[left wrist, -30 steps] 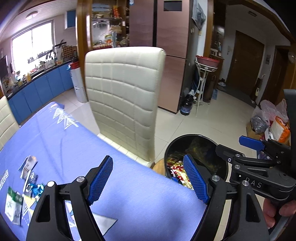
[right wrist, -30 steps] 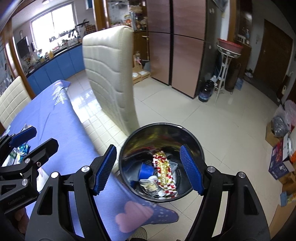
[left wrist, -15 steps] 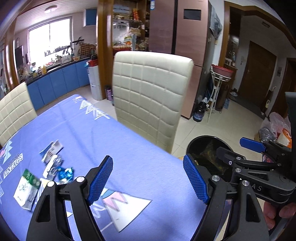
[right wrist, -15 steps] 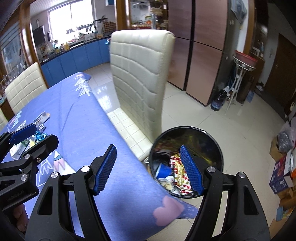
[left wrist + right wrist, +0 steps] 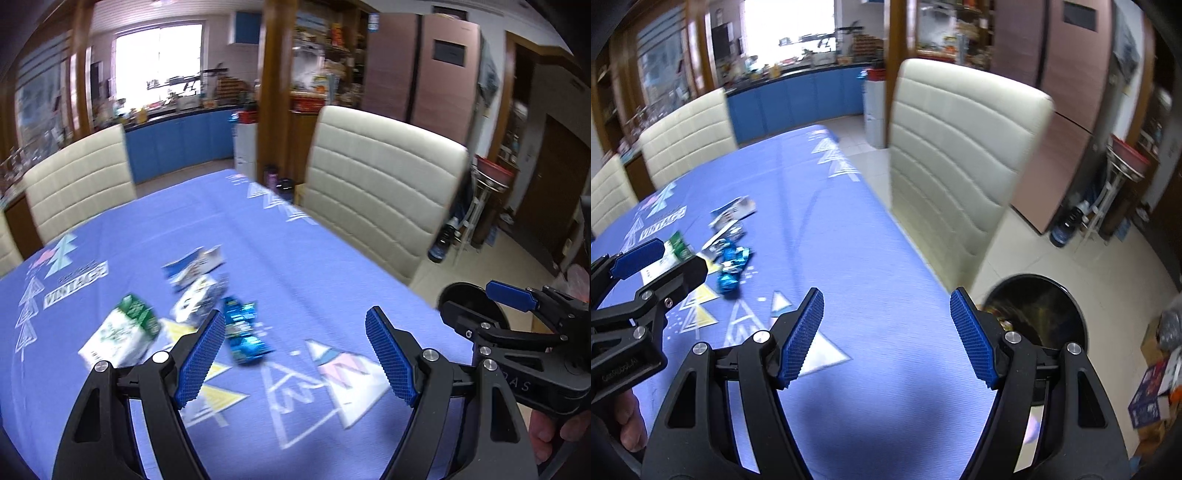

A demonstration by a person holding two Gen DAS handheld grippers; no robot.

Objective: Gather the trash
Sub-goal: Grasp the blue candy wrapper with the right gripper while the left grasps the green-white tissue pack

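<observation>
On the table blurred wrappers lie beyond both released, empty tools.

Blurred wrappers lying flat in a loose cluster on the blue tablecloth, green-white packet at 9 o'clock, crumpled shiny blue wrapper at 3 o'clock, white-blue packets at 12 o'clock, black round trash bin on the floor, holding trash.

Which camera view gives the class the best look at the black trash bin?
The right wrist view: the black trash bin shows its round rim and dark inside on the floor beside the table. The left wrist view shows only a sliver of it behind the right hand-held gripper.
</observation>
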